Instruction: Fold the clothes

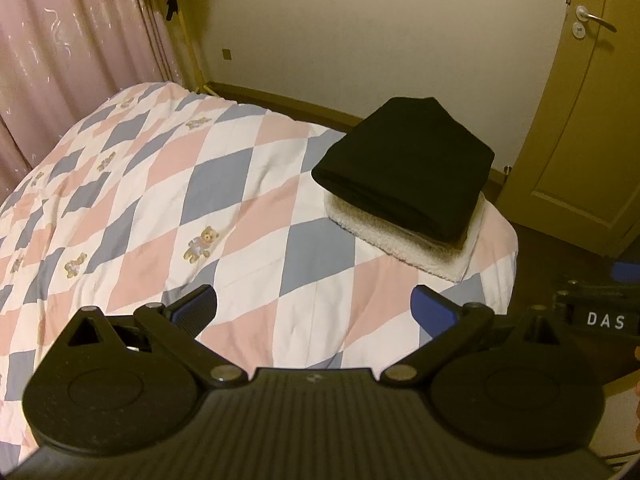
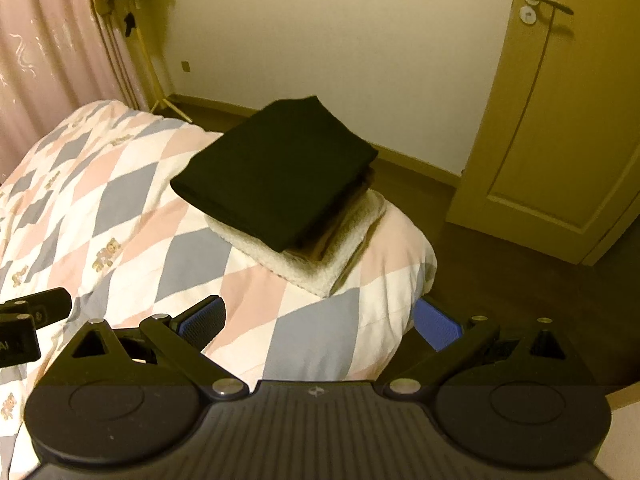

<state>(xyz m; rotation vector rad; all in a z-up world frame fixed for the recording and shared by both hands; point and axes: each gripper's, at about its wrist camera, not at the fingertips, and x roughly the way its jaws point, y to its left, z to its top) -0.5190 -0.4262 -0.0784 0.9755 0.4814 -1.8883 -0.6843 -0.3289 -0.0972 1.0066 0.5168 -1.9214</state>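
1. The left gripper (image 1: pixel 314 308) hangs above the near part of the bed (image 1: pixel 168 184), its jaws spread wide. Only the checked quilt (image 1: pixel 240 240) shows in the gap between the blue pads (image 1: pixel 434 312); they grip nothing and touch nothing.

2. The right gripper (image 2: pixel 318 316) is held just beside it, over the near right corner of the bed. Its jaws are likewise wide apart and empty, with quilt under the left pad and dark floor (image 2: pixel 500 272) under the right one.

3. Each gripper catches a bit of the other: a black body lettered "DAS" at the right edge of the left wrist view, and a black block at the left edge of the right wrist view.

4. The folded clothes sit in a stack at the far right end of the bed, well beyond both sets of jaws. On top lies a folded black garment (image 1: pixel 404 164), flat and tidy, its folded edge facing near-left.

5. Under it is a folded white fleecy piece (image 1: pixel 420 252), sticking out along the near and right sides. From the right wrist view a thin brownish layer (image 2: pixel 324 244) shows between the two; I cannot tell what it is.

6. The quilt has pink, blue-grey and white diamonds with small teddy bears (image 1: pixel 202 244).

7. Pink curtains (image 1: pixel 60 60) hang at the far left, and a closed door (image 1: pixel 592 120) with a metal handle stands at the right.
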